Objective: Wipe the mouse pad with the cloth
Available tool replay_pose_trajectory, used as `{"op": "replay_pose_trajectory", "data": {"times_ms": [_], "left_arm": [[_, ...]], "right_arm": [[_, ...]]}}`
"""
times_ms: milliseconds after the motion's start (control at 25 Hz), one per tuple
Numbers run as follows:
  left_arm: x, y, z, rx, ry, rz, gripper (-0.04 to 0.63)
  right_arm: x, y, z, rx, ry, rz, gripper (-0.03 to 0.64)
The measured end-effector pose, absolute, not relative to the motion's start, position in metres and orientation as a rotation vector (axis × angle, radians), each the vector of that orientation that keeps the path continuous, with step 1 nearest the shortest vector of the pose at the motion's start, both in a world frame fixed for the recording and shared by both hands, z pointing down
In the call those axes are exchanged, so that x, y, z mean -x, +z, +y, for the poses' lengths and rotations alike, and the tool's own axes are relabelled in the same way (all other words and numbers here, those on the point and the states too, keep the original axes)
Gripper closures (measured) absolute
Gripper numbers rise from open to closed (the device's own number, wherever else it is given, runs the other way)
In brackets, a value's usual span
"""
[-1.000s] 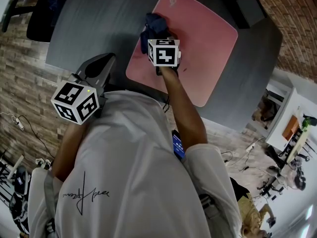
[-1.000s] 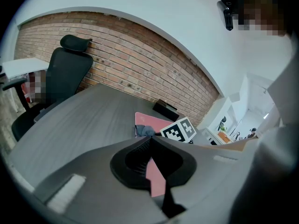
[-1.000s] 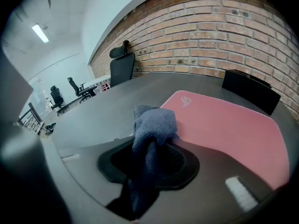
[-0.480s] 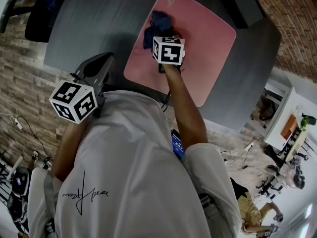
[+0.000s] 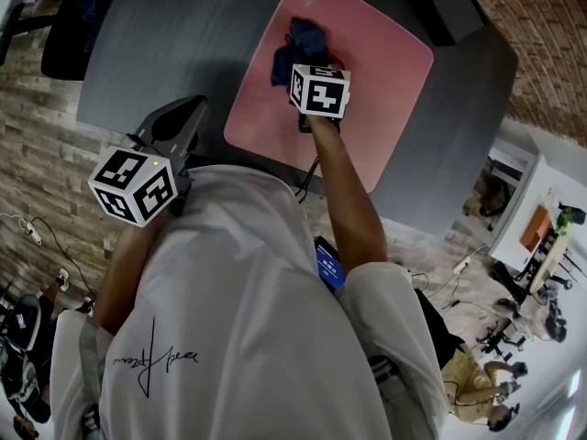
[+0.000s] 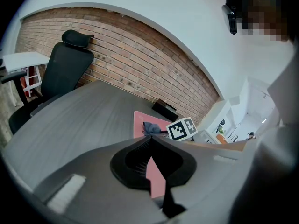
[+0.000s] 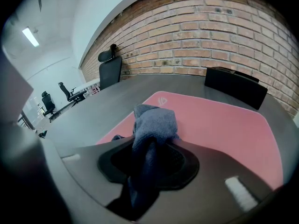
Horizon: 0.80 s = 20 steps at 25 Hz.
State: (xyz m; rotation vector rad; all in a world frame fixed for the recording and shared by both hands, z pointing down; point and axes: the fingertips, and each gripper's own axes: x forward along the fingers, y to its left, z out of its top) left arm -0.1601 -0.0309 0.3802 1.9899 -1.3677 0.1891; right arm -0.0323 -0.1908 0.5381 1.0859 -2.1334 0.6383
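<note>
Noted crumpled blue fabric cloth (image 7: 154, 122) clamped in right hand-held gripper (image 7: 149, 146), bunched down onto pink rectangular mouse pad (image 7: 219, 125) near its logo corner, likely for firm wiping contact, with left hand-held gripper (image 6: 150, 139) closed empty, parked at grey desk (image 5: 183, 35) edge, clear of strokes.

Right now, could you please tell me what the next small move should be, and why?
Probably drag the cloth back across the mouse pad: the right gripper grips it near the far logo corner, and most of the pad lies nearer and rightward.
</note>
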Motion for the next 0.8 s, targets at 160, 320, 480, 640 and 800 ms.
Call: {"op": "replay_pose_trajectory", "data": {"times_ms": [160,320,480,640,800], "left_arm": [[0.156,0.384,-0.032,-1.991,0.192,-1.344,0.581],[0.154,0.384,-0.031,-1.994,0.191,-1.337,0.581],[0.152,0.386,-0.032,-1.993,0.196,-1.33,0.581],[0.15,0.388,-0.034,-1.993,0.203,-1.322,0.581],[0.15,0.389,-0.034,-1.991,0.207,-1.315,0.581]], "right_arm": [[0.021,0.538,-0.192,-1.094,0.641,-2.133,0.505],[0.008,0.537,-0.192,-1.108,0.642,-2.128,0.505],[-0.004,0.538,-0.193,-1.12,0.637,-2.121,0.503],[-0.016,0.538,-0.194,-1.127,0.628,-2.117,0.503],[-0.024,0.538,-0.194,-1.137,0.625,-2.112,0.503]]}}
